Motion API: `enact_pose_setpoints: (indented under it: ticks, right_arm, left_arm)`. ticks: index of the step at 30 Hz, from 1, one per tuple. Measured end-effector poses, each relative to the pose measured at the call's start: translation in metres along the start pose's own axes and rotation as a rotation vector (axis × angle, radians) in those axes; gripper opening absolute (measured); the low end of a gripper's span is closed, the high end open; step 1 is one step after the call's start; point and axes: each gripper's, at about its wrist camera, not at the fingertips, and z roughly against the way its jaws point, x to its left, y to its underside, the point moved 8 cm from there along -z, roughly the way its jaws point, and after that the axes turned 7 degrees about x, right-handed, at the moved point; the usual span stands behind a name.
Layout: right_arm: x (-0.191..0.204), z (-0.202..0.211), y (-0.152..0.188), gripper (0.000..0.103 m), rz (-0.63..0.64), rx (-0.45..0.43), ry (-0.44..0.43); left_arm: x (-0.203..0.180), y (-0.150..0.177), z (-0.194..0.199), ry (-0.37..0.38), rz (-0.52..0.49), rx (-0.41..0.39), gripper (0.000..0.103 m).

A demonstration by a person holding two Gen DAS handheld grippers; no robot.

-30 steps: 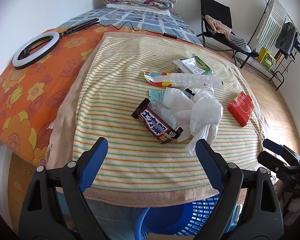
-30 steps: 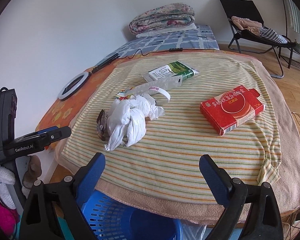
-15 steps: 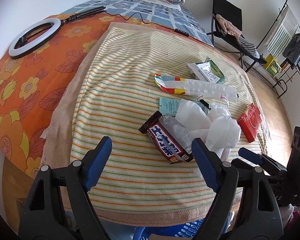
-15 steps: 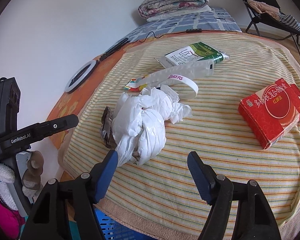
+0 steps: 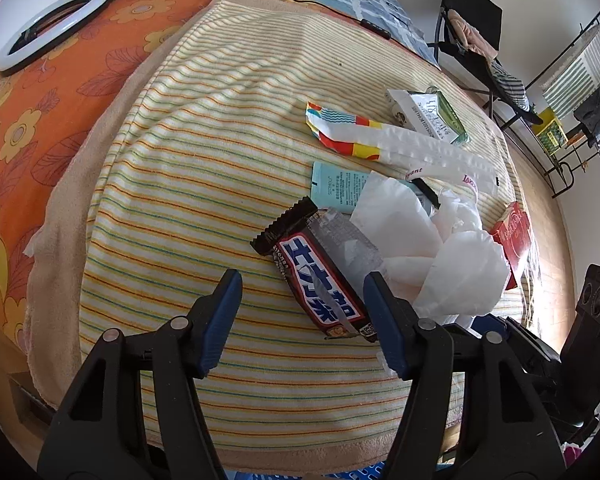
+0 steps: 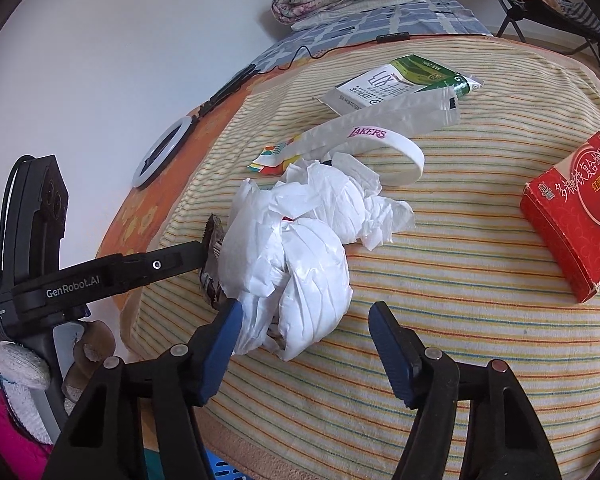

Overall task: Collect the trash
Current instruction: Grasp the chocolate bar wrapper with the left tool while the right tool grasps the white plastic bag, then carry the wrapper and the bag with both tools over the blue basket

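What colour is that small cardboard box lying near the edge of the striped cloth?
The box is red with white and gold lettering, clearest in the right wrist view.

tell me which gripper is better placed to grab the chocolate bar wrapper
Left. The left gripper has open jaws flanking the chocolate bar wrapper; the right gripper faces the crumpled white tissue, which hides most of it.

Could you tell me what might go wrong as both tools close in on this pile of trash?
The left tool straddles the chocolate bar wrapper, whose far side tucks under the crumpled white tissue; lifting it may drag the tissue. The right tool is converging on that tissue, so they could collide. Either pinch may snag the striped cloth.
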Motion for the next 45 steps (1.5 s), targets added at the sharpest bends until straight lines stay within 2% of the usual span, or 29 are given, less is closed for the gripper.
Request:
enact_pose_setpoints:
  ticks: [5,7,9,11,12,13,19,32,39,45]
  right_arm:
    - [0.004,-0.001,-0.001,0.065,0.01,-0.005,-0.001]
    - [0.006,-0.002,-0.002,0.059,0.011,-0.005,-0.009]
    - [0.007,-0.003,-0.001,0.055,0.01,-0.002,-0.016]
    - [0.007,-0.004,0.0,0.047,0.012,0.0,-0.016]
    - [0.008,-0.004,0.001,0.039,0.015,0.002,-0.016]
    - [0.008,-0.005,0.002,0.035,0.019,0.005,-0.016]
    - [0.014,0.0,0.002,0.027,0.039,-0.016,-0.014]
    - [0.046,0.034,0.011,0.026,0.151,-0.078,0.014]
    - [0.047,0.058,0.037,0.026,0.154,-0.058,0.029]
    - [0.043,0.085,0.066,0.026,0.144,-0.066,0.041]
  left_arm:
    - [0.008,0.003,-0.008,-0.048,-0.008,0.009,0.041]
    - [0.011,0.003,-0.007,-0.065,-0.009,0.003,0.028]
    - [0.015,0.003,-0.006,-0.073,-0.004,-0.002,0.02]
    - [0.017,0.003,-0.005,-0.065,0.005,-0.004,0.017]
    - [0.018,0.003,-0.004,-0.066,0.005,-0.005,0.016]
    - [0.019,0.003,-0.003,-0.069,0.003,-0.008,0.016]
    - [0.023,0.003,0.007,-0.086,-0.012,-0.037,0.011]
    - [0.031,0.006,0.042,-0.074,-0.012,-0.106,0.011]
    - [0.024,0.025,0.059,-0.057,-0.05,-0.118,0.011]
    - [0.01,0.051,0.069,-0.078,-0.12,-0.136,0.011]
